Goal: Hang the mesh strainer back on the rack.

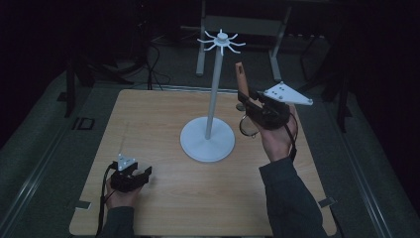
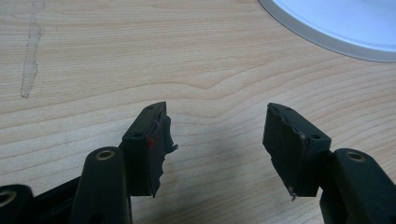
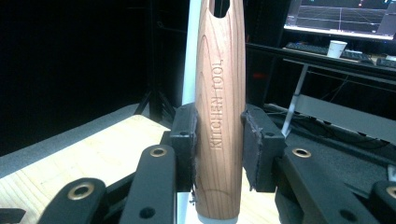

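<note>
**Right tool clamped on a wooden handle beside the hanging stand**

In the high view, right of centre, the right tool (image 1: 246,101) is clamped on a wooden utensil handle (image 1: 241,77) that points up and tilts slightly toward the upper left. In the right gripper view the two black pads (image 3: 184,140) press on either side of the handle (image 3: 219,107), which bears the engraved words "KITCHEN TOOL" and has a hanging hole cut off by the top edge. The utensil's lower end is hard to make out in the high view: a dim rounded shape shows below the tool, partly hidden by the hand (image 1: 277,136).

Just left of the handle stands a white stand (image 1: 213,94) with a round base (image 1: 207,141) on the table (image 1: 163,114) and a ring of hooks (image 1: 221,41) at its top, higher in the frame than the handle's tip. In the right gripper view the post (image 3: 190,56) rises directly behind the handle.

The left tool (image 1: 141,174) rests low at the lower left of the table, its jaws apart and holding nothing; the left gripper view shows bare wood between the pads (image 2: 152,149) and the base's rim (image 2: 327,32) in the upper right corner.

The background beyond the table is dark; a monitor (image 3: 343,16) and a paper cup (image 3: 337,48) sit at the upper right of the right gripper view.
</note>
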`<state>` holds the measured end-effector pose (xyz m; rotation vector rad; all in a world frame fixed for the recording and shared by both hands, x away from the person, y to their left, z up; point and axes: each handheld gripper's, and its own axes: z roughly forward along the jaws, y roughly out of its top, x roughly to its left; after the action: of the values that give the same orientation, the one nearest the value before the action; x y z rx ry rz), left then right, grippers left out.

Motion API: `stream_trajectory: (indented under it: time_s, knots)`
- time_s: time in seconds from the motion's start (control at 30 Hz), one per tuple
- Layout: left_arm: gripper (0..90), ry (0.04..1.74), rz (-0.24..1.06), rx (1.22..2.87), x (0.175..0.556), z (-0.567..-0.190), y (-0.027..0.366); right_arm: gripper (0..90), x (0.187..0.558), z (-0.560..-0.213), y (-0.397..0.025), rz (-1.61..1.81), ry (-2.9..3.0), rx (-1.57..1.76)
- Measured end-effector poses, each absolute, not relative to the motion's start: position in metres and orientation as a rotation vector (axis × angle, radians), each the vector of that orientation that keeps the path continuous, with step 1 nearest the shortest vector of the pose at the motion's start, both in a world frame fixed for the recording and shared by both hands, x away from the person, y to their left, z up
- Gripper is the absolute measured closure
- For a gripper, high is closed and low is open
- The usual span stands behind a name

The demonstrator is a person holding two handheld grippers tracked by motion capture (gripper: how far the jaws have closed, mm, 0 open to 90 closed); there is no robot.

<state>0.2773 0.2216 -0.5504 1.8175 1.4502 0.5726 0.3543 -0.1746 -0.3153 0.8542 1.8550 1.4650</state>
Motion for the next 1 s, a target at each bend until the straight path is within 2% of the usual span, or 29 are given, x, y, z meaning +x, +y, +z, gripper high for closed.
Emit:
stream_trajectory:
  time_s: [1.0]
  knots:
    - [40.3,1.455,0.567,1.815,0.2777,-0.5504,0.2228,68.1,0.3540,-0.3075,-0.1762,1.507,1.795,0.871]
